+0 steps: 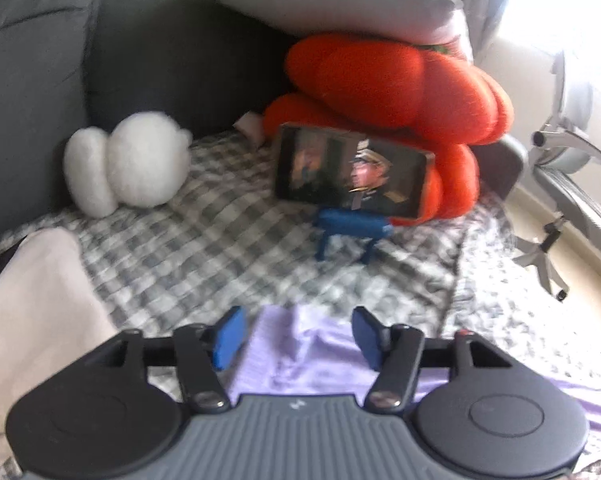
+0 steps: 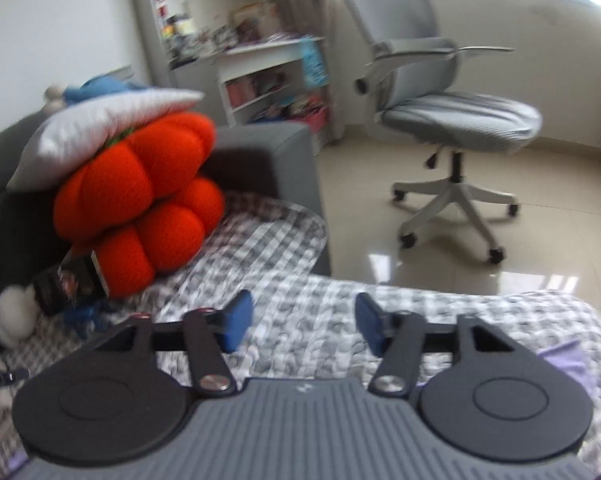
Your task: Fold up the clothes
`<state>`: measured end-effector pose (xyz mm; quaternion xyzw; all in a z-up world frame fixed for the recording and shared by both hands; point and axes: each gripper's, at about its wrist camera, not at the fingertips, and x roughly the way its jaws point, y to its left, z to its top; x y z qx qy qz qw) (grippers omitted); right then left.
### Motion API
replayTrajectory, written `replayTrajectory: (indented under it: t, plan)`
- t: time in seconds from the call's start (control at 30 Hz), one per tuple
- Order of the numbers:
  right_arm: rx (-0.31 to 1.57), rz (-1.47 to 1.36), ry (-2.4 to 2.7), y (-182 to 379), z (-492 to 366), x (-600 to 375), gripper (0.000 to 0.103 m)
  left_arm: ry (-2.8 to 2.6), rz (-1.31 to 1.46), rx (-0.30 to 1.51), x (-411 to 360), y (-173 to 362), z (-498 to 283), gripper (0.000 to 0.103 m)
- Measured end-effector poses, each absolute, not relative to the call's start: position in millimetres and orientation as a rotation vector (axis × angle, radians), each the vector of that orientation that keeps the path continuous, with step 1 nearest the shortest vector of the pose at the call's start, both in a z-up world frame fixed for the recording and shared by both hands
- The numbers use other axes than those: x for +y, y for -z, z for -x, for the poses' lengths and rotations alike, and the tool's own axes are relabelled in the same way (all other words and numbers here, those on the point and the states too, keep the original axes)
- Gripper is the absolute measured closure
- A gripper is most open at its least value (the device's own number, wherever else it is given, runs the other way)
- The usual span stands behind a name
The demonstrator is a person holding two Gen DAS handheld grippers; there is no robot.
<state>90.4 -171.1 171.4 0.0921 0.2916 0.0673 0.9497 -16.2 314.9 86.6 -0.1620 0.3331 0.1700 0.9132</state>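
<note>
Lavender garment [image 1: 300, 356] lying rumpled on the checked blanket [image 1: 220, 248], under left gripper [image 1: 298, 338]; both jaws gaping wide, empty. Right gripper [image 2: 304, 326] hovering over blanket. Fold stage unclear; gripping needs an edge.

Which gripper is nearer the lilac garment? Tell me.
Left. The left gripper is open right over the lilac garment; the right gripper is over checked cover, the garment only at its side.

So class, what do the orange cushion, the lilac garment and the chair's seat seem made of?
Orange cushion: fuzzy plush, matte, puffed lobes.
Lilac garment: thin, soft fabric, probably knit; it creases loosely.
Chair seat: grey ribbed fabric or mesh, too blurred to tell which.
</note>
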Motion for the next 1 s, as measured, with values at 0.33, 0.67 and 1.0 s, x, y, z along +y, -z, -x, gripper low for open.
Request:
replayTrajectory:
  t: [0.33,0.67,1.0]
  plan:
    - [0.695,-0.284,-0.062,-116,-66,-174,0.008,-0.326,0.169,0.785,276,-95,22,0.006]
    - [0.586,-0.321,-0.030,-126,-60,-196,0.000,-0.248,0.179,0.894,199,-101,8,0.001]
    - [0.579,-0.270,0.051,-121,-58,-230,0.000,-0.088,0.179,0.938,104,-95,-39,0.001]
